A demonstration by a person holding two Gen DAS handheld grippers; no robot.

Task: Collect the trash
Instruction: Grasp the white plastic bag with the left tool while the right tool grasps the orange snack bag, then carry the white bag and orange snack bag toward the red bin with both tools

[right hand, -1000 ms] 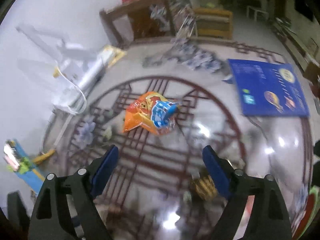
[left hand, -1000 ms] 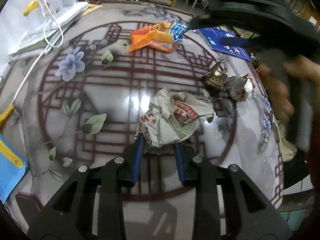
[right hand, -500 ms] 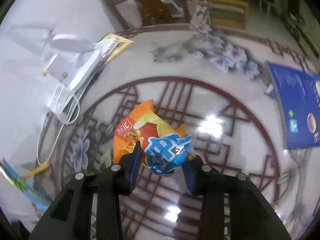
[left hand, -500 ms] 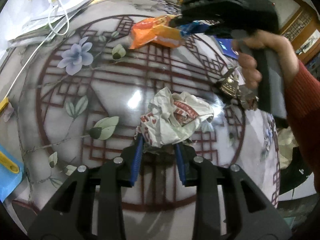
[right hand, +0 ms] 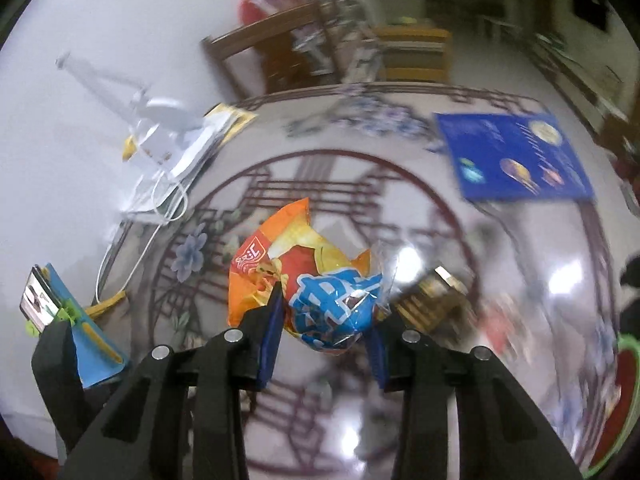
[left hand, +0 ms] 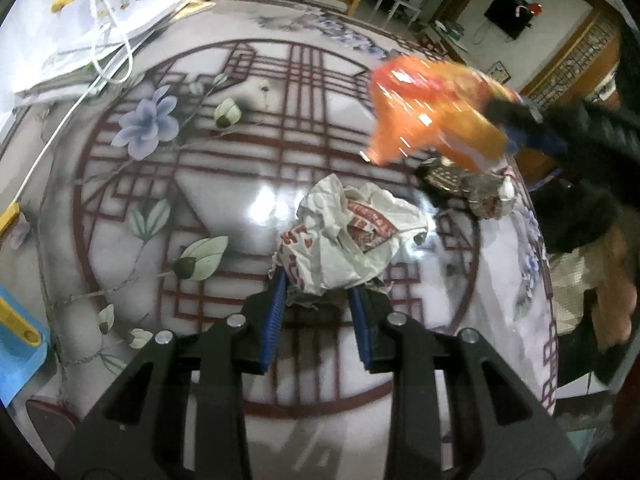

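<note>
My left gripper (left hand: 318, 300) clamps crumpled paper wrapper (left hand: 348, 236); right gripper (right hand: 326, 332) pinches orange snack bag (right hand: 304, 276). Both light, crushable, foil slippery: grip bunched middle.

crumpled paper (left hand: 344, 236) lies mid-table (left hand: 224, 208), foil wrappers (left hand: 468, 188) to its right, booklet (right hand: 516, 158) beyond.
</note>
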